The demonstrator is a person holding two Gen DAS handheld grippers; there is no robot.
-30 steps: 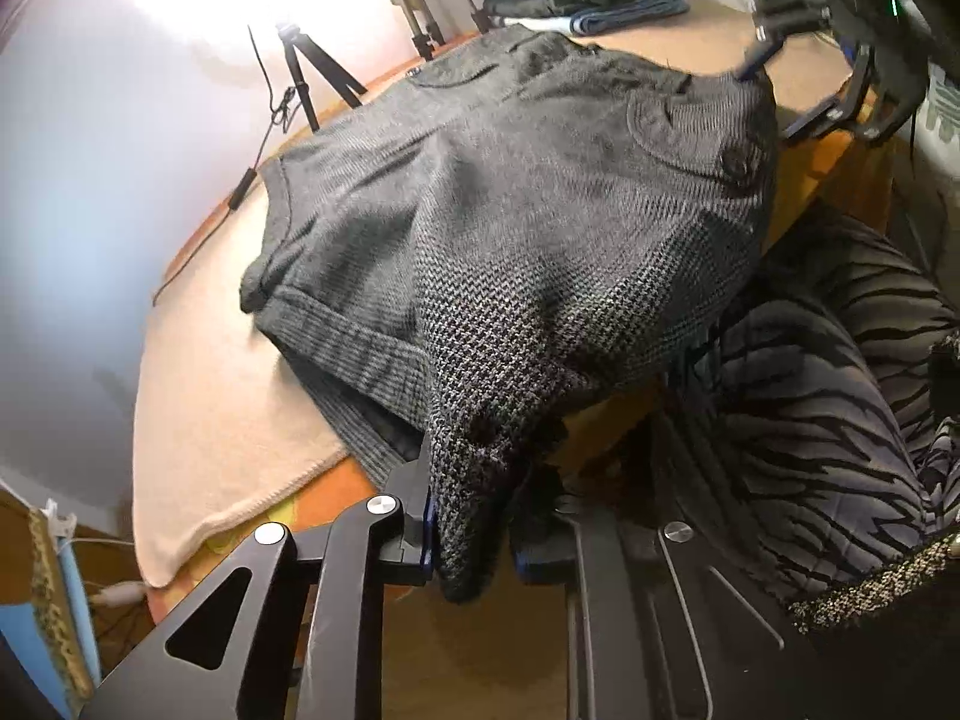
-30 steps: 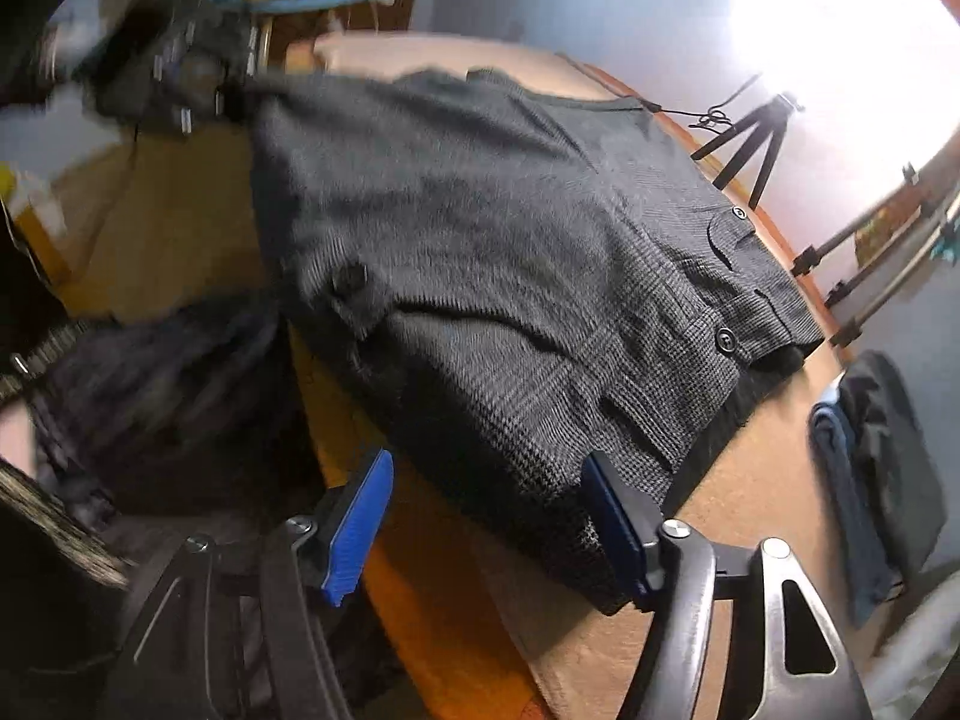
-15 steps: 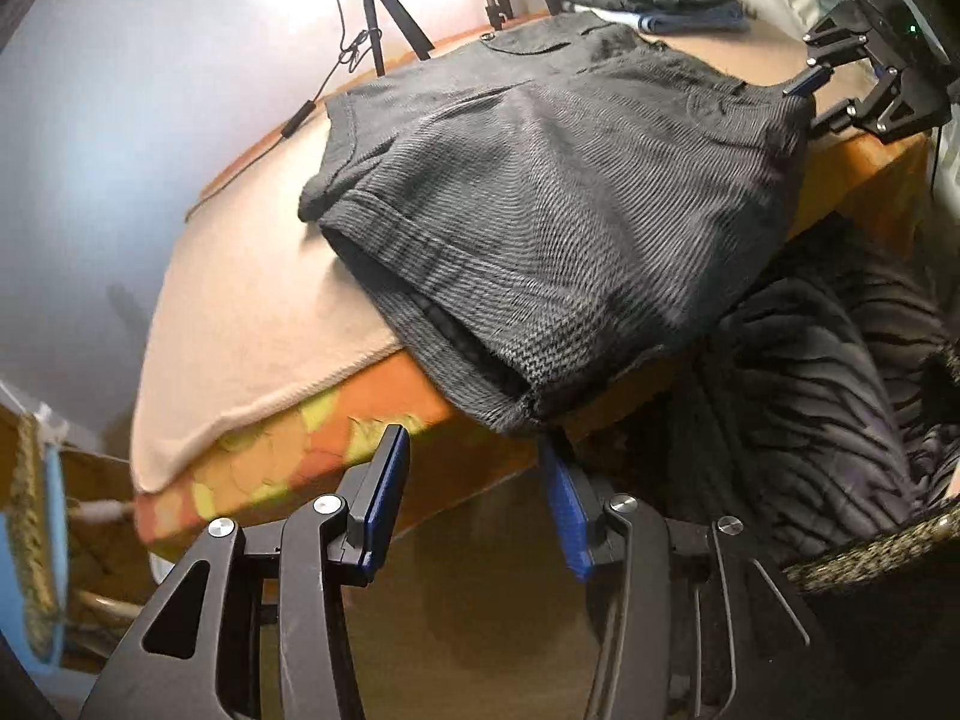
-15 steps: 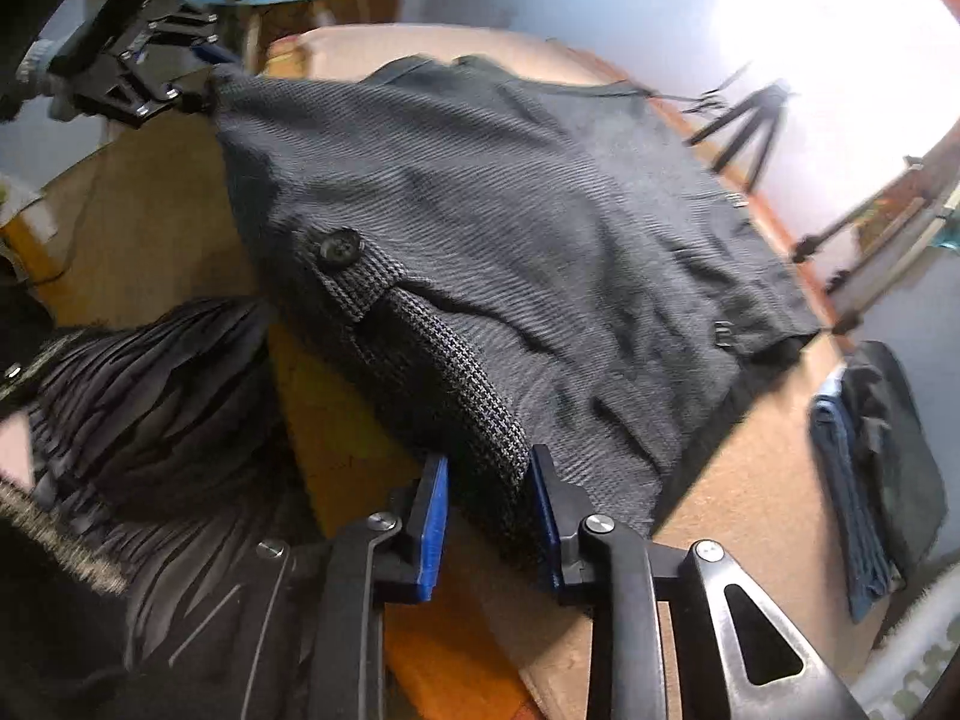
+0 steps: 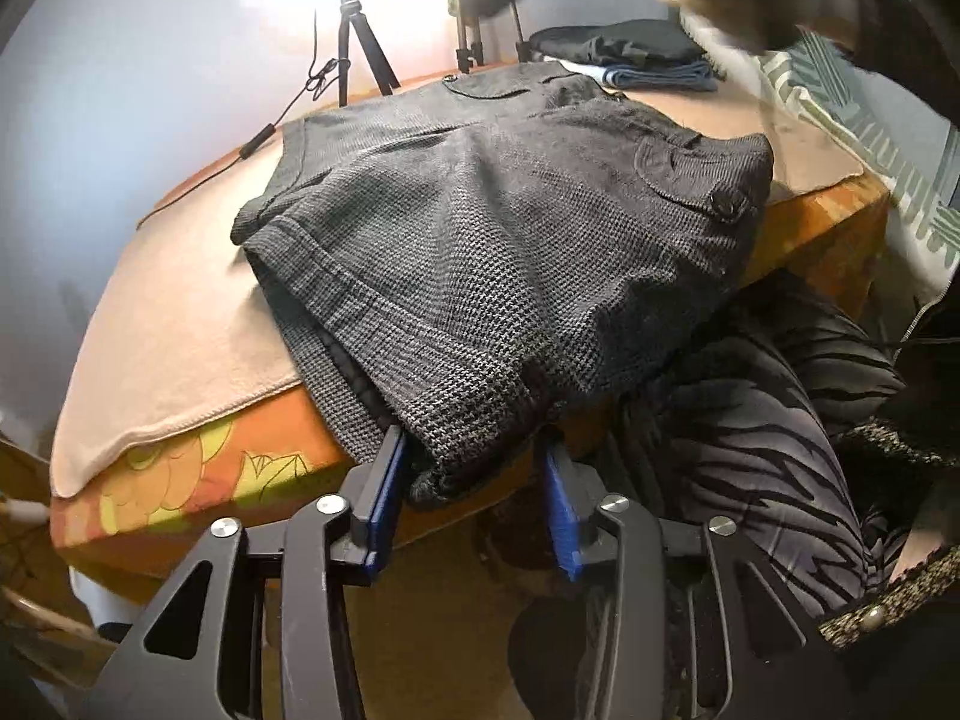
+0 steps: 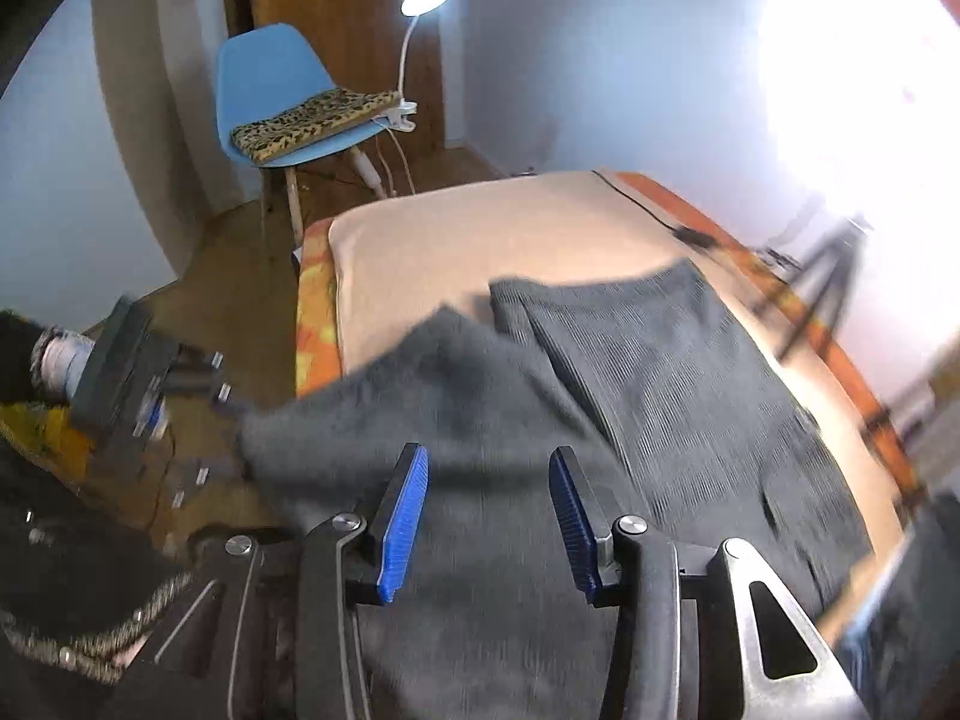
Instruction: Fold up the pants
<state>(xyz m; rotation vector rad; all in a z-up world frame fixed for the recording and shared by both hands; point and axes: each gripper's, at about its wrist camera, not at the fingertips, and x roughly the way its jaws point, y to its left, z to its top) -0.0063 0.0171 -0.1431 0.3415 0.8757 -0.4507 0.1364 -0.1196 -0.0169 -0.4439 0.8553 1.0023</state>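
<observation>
The grey houndstooth pants [image 5: 498,228] lie folded on the beige-covered table [image 5: 168,312], one hem corner hanging over the near edge. My left gripper [image 5: 474,480] is open below that edge, its blue pads on either side of the hanging corner without pinching it. In the right wrist view the pants [image 6: 660,396] appear blurred under my right gripper [image 6: 489,516], which is open and hovers above the cloth. The left gripper [image 6: 138,378] shows there at the left, off the table's edge.
A stack of folded clothes [image 5: 636,54] sits at the table's far end. Tripods [image 5: 360,48] stand behind the table. A cable [image 5: 252,150] runs along the far edge. A blue chair [image 6: 282,96] with a leopard cushion and a clip lamp [image 6: 420,6] stand beyond.
My left gripper let go of the pants' corner and stays open just under it. My right gripper closed on the waistband, then opened and swung up over the pants.
</observation>
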